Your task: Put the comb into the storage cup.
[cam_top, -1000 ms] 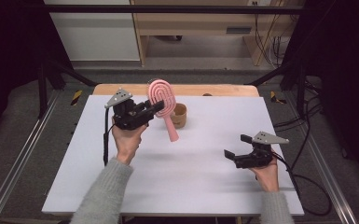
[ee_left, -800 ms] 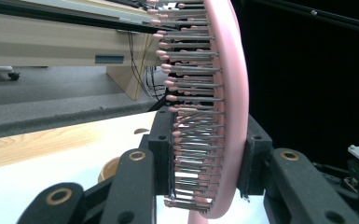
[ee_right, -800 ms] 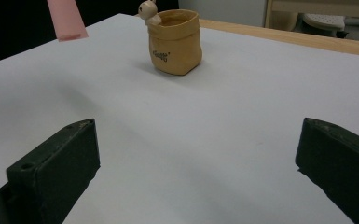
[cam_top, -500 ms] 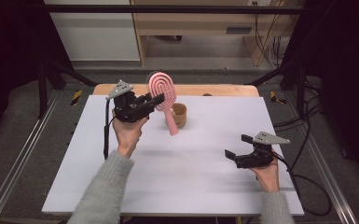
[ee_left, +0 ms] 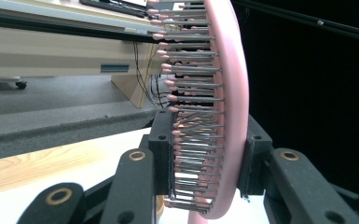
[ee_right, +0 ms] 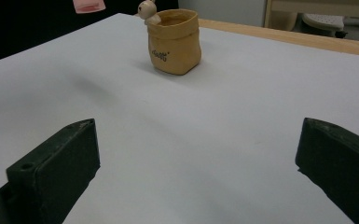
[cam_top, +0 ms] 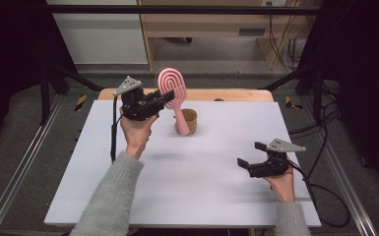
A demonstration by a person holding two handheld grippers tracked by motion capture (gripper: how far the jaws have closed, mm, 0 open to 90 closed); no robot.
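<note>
A pink hairbrush (cam_top: 173,93) hangs above the white table, head up and handle down. My left gripper (cam_top: 170,97) is shut on its head. In the left gripper view the two jaws clamp the pink brush head (ee_left: 224,112) from both sides, bristles toward the left pad. A small tan sack-shaped cup (cam_top: 190,121) stands just behind the brush's handle end; the right gripper view shows this cup (ee_right: 175,41) with a little figure on its rim. My right gripper (cam_top: 251,155) rests low at the table's right, open, with nothing between its jaws.
The white table top (cam_top: 192,187) lies on a wooden bench whose edge (cam_top: 216,94) shows at the back. Metal rails (cam_top: 19,167) run along both sides. Cables (cam_top: 325,187) trail off the right edge. Shelving stands on the floor beyond.
My left hand has lifted the brush a little and carried it slightly away from me, so the handle end has risen next to the cup. The right gripper has kept still.
</note>
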